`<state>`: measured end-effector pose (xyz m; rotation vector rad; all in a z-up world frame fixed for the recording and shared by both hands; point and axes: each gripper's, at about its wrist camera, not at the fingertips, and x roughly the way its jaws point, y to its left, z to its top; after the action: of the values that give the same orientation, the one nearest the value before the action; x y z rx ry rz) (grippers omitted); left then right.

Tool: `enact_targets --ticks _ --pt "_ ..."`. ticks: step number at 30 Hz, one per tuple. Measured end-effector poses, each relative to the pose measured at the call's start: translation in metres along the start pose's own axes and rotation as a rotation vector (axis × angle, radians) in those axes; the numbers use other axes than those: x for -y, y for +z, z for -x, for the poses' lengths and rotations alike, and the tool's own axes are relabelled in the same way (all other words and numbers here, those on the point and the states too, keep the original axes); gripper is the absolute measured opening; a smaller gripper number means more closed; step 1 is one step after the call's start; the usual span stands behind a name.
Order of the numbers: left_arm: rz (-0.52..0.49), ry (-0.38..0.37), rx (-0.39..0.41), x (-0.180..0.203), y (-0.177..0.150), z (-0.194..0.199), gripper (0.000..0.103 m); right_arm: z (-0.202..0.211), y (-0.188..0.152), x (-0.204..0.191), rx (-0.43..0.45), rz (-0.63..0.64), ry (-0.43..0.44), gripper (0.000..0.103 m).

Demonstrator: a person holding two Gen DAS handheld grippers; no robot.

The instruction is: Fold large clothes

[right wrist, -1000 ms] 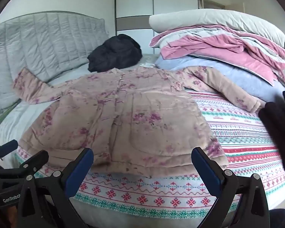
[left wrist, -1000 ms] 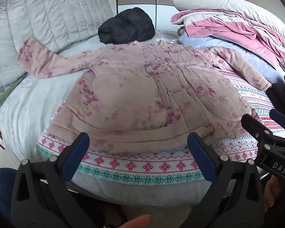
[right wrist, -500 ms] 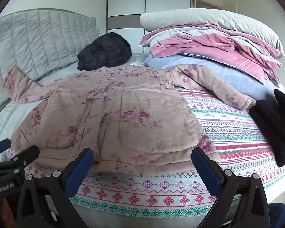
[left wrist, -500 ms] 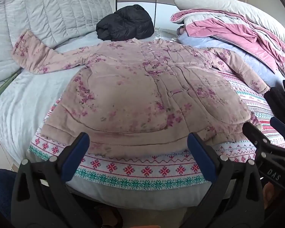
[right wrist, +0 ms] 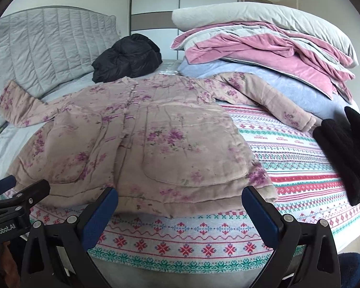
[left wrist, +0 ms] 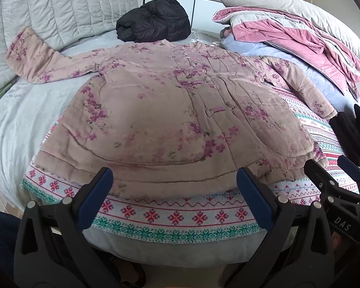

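The coat (left wrist: 170, 110) is lying flat and face up across the bed (left wrist: 19, 120), collar toward the headboard (left wrist: 60, 7), hem at the near edge over the patterned blanket (left wrist: 170, 216). Both sleeves are spreading outward: one is running up onto the headboard cushion, the other is reaching toward the bedding pile (left wrist: 295, 31).

Nothing is being held. The left gripper (left wrist: 172, 192) and the right gripper (right wrist: 180, 208) are hovering side by side just short of the hem, each with its jaws wide apart and empty. This looks like the very start of the fold, with the garment laid out and no crease made.

The next move probably calls for pinching the hem corners, or a sleeve cuff, and carrying cloth across the body (the padding looks thick, so a deep bite would help).

Open room is lying mostly on the grey sheet to the left. The right side is crowded: the pile and a black garment (right wrist: 343, 153) are sitting near that sleeve's cuff. A black jacket (left wrist: 153, 24) is lying just behind the collar.
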<state>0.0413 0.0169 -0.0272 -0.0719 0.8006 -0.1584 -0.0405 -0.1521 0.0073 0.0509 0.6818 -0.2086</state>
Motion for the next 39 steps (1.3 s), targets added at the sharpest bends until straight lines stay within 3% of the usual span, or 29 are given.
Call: enact_targets --ticks 39 --pt "-0.028 -0.048 -0.022 0.018 -0.006 -0.009 0.102 -0.006 -0.001 0.002 -0.027 0.026 -0.054 0.103"
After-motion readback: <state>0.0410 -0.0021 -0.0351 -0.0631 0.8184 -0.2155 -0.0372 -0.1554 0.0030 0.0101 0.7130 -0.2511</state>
